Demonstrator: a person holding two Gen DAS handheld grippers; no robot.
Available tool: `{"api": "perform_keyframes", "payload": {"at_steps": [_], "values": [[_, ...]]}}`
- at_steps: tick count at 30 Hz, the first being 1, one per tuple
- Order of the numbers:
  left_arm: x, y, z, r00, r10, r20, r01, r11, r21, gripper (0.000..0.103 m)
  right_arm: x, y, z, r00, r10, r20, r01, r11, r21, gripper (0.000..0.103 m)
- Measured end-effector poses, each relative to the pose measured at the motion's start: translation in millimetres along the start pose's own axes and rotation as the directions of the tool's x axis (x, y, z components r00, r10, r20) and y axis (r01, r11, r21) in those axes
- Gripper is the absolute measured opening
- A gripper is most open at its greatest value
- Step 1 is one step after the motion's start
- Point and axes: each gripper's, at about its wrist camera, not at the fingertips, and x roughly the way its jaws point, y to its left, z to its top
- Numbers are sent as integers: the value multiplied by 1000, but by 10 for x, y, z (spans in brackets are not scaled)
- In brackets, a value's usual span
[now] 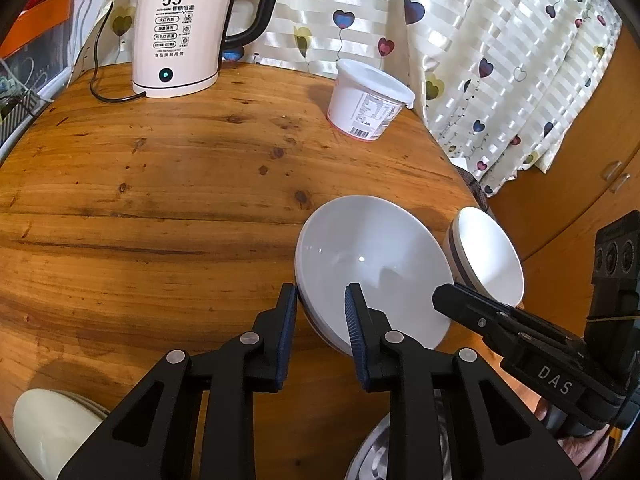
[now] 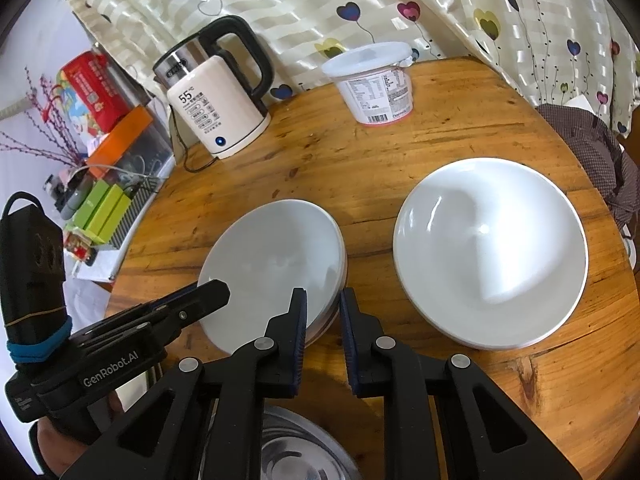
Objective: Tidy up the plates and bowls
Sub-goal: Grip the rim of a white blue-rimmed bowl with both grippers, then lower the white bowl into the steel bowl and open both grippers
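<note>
Straddling the tilted bowl stack's [image 1: 372, 264] near rim, both hand-held grippers.

The cream-white electric kettle with black handle [image 1: 180, 36] reads "55°C". The right black two-finger gripper [image 1: 444, 300] reads "DAS". The left black two-finger gripper [image 2: 218, 294] reads "GenRobot.AI".

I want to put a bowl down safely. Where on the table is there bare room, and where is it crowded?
Bare wood lies on the left half of the table, between the kettle and the white bowl, and between the kettle and the tub. The near right is crowded: both grippers straddle that bowl's rim, with a second bowl beside it.
</note>
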Motion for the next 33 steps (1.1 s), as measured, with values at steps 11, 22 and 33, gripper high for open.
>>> {"api": "perform_keyframes", "payload": {"at_steps": [11,22,33], "values": [[-156,-28,-15,1000,1,25,-1,1000,10,26,-147,98,0,1000,1,23,-1,1000,-17,17],[-364,-121,-106,999,-1,41,0,1000,31,26,-383,199,-66,999,-2,48,4,1000,-25,17],[-549,-216,-273,999,-8,42,5,998,55,26,-628,265,-214,998,-5,65,7,1000,-27,17]]}}
